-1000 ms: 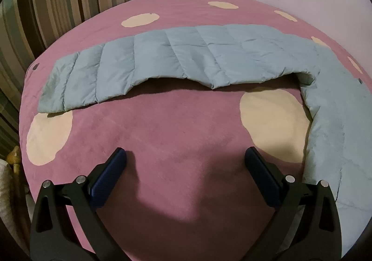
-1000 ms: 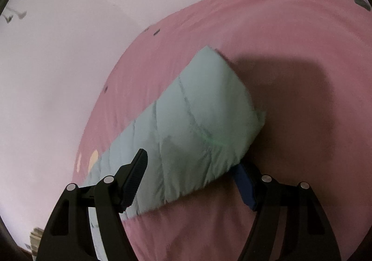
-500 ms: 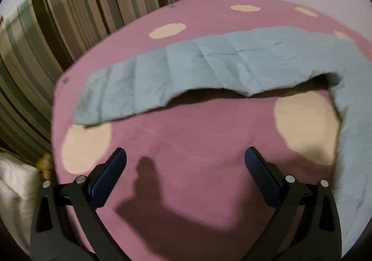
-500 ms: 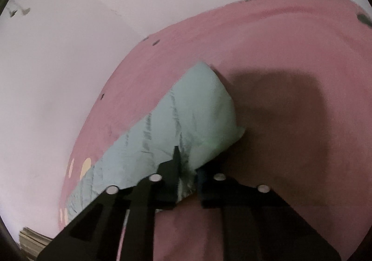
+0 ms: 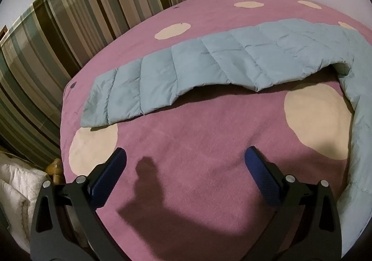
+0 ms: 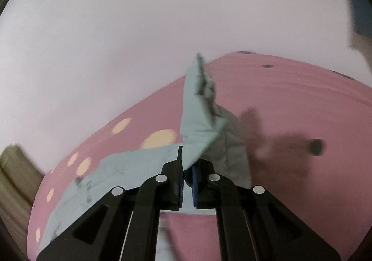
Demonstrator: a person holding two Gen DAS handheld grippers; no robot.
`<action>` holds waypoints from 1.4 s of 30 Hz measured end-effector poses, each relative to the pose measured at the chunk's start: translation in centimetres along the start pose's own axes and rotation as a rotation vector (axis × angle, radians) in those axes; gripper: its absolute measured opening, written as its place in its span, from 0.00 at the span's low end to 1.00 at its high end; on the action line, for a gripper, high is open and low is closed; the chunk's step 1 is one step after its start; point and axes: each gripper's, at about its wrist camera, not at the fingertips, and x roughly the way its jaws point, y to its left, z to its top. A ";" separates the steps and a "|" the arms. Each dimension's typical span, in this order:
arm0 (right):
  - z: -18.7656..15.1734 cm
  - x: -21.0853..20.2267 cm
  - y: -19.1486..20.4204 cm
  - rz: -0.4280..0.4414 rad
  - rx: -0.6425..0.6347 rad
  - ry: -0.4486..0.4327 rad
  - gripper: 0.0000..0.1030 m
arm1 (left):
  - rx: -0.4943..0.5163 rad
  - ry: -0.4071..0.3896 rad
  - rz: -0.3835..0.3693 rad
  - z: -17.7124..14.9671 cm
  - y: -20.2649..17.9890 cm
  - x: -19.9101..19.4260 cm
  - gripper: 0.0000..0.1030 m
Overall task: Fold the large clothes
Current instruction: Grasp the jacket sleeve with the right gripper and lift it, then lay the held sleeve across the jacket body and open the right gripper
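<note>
A pale blue quilted garment (image 5: 209,63) lies spread on a pink bed cover with cream dots (image 5: 186,145); one long sleeve stretches to the left, the body runs down the right edge. My left gripper (image 5: 184,163) is open and empty above bare cover, in front of the sleeve. My right gripper (image 6: 187,168) is shut on the end of the other sleeve (image 6: 200,121) and holds it lifted off the cover, the fabric standing up past the fingers.
A striped curtain (image 5: 58,40) hangs along the bed's left side. White bedding (image 5: 14,186) and a wooden post (image 5: 54,168) sit at the bed's lower left corner. A pale wall (image 6: 139,28) stands behind the bed.
My right gripper closed on the sleeve end and lifted it up off the cover. My left gripper stayed open and shifted to the right and a little higher.
</note>
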 end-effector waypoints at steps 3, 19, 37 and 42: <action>-1.1 2.1 5.6 0.082 -0.082 0.056 0.05 | 0.004 0.000 0.003 0.0 0.1 0.1 0.98; -12.2 8.5 24.0 0.323 -0.420 0.328 0.05 | 0.005 0.006 0.004 -0.1 0.1 0.3 0.98; -22.0 12.1 31.3 0.369 -0.571 0.604 0.13 | 0.005 0.006 0.004 -0.1 0.0 0.3 0.98; -21.1 10.9 30.8 0.454 -0.523 0.650 0.41 | 0.005 0.006 0.004 -0.1 0.1 0.3 0.98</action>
